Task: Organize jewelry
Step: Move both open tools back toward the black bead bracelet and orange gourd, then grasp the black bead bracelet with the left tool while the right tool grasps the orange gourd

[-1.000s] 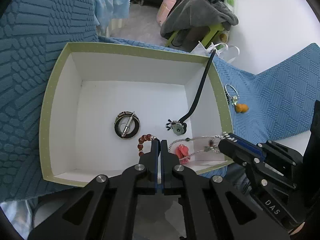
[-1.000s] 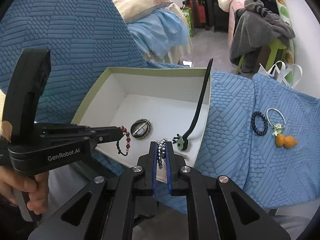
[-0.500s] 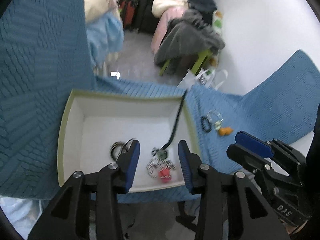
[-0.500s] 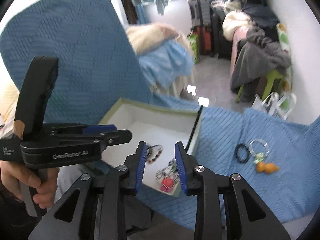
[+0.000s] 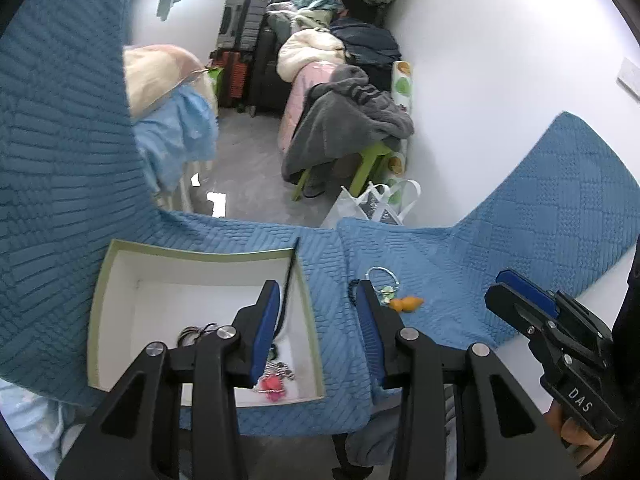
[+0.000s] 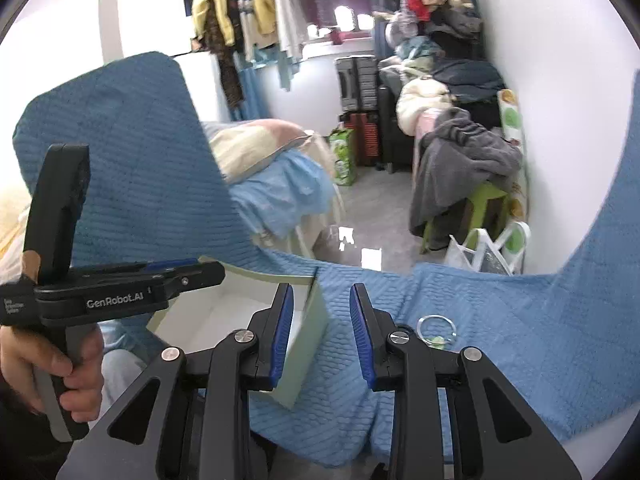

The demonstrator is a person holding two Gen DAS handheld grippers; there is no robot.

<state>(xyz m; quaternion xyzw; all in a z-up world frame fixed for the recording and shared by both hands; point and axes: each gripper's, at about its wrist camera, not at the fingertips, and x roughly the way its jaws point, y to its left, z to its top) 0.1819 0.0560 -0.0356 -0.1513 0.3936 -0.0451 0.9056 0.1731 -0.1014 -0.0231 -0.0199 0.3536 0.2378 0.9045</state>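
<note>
Both my left tongs (image 5: 316,304) and right tongs (image 6: 320,312) hang part-open and empty above the box (image 5: 104,300), so next I'd judge the ring (image 5: 383,274) and orange charm (image 5: 406,304) on the blue cover (image 5: 520,232) need fetching.

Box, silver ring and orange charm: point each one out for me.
Box (image 5: 102,312), left wrist view, on its green left rim.
Silver ring (image 6: 436,325), right wrist view, on its wire hoop.
Orange charm (image 5: 406,303), left wrist view, on its body.

Bright daylight comes from the far window (image 6: 344,12), which glares white; fisheye edges bend and darken, and fine detail looks slightly soft, perhaps motion blur.
</note>
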